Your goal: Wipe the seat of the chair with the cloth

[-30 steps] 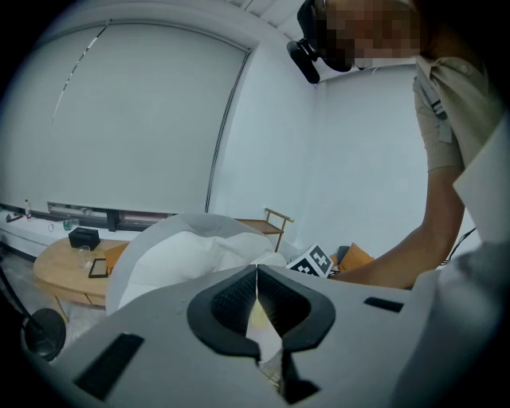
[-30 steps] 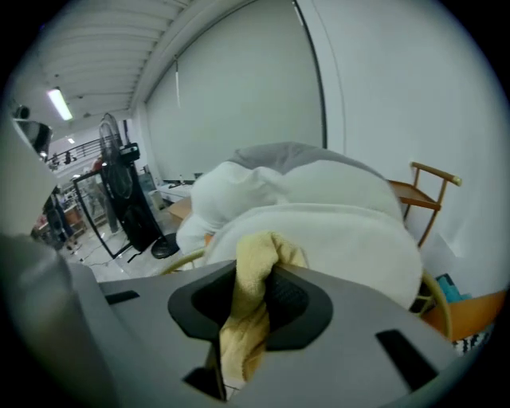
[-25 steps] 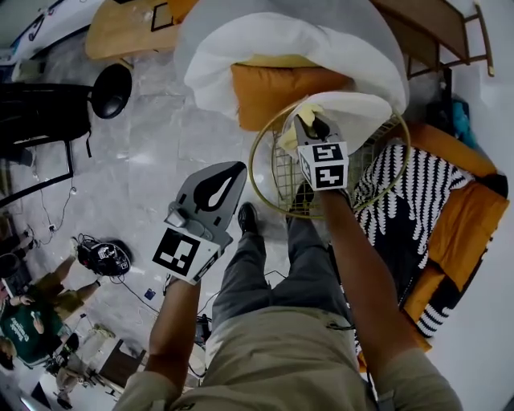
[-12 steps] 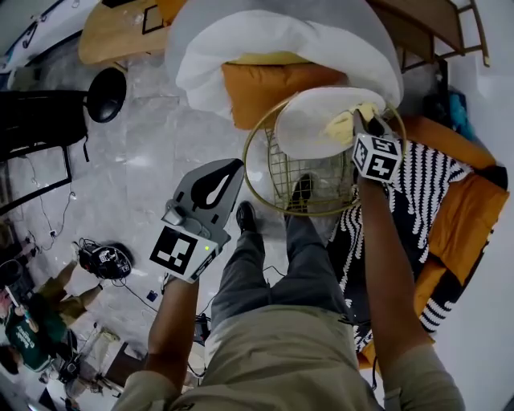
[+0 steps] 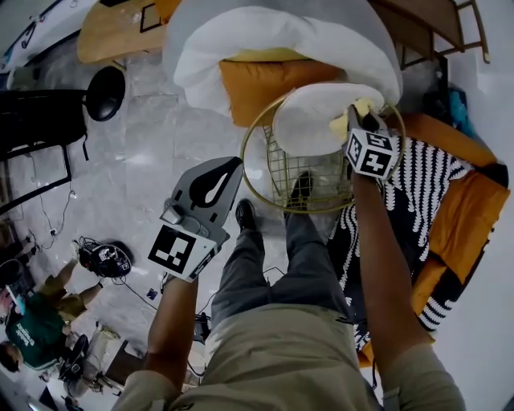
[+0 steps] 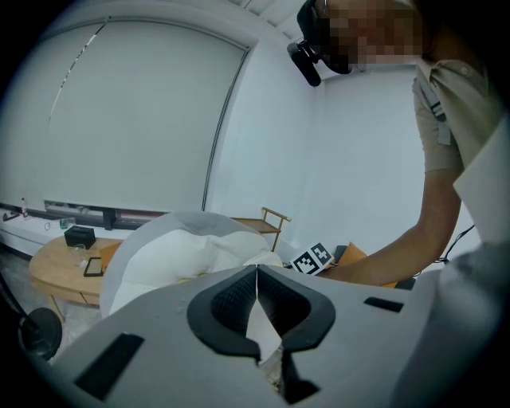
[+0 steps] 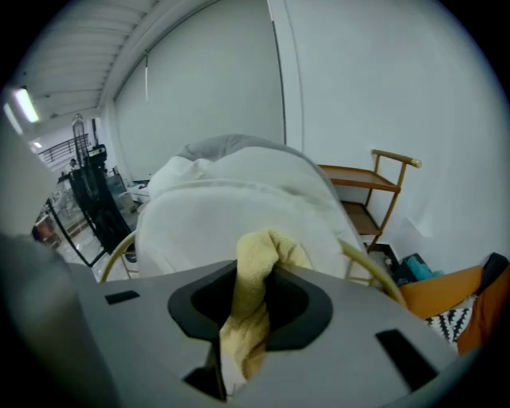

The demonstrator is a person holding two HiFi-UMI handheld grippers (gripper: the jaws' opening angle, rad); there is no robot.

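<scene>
R gripper (image 5: 360, 116): fingers clamped on the yellow cloth (image 7: 253, 267), one fold bunched up above them, the rest hanging below. Just ahead of the fingertips the cloth meets the white seat (image 5: 309, 120), close to its edge. The gold wire rim of the chair (image 5: 254, 172) curves round below the fingers. L gripper (image 6: 256, 275): fingers pressed together w/ nothing between them, held up off to the side, chair beyond their tips.

Pale grey tiled floor (image 5: 152, 136) at centre left. Round wooden table (image 5: 120, 28) at upper left; wooden shelf unit (image 5: 430, 24) at upper right. White wall (image 6: 351, 159), large blinded window (image 6: 119, 119), ceiling light (image 7: 17, 103) lit
</scene>
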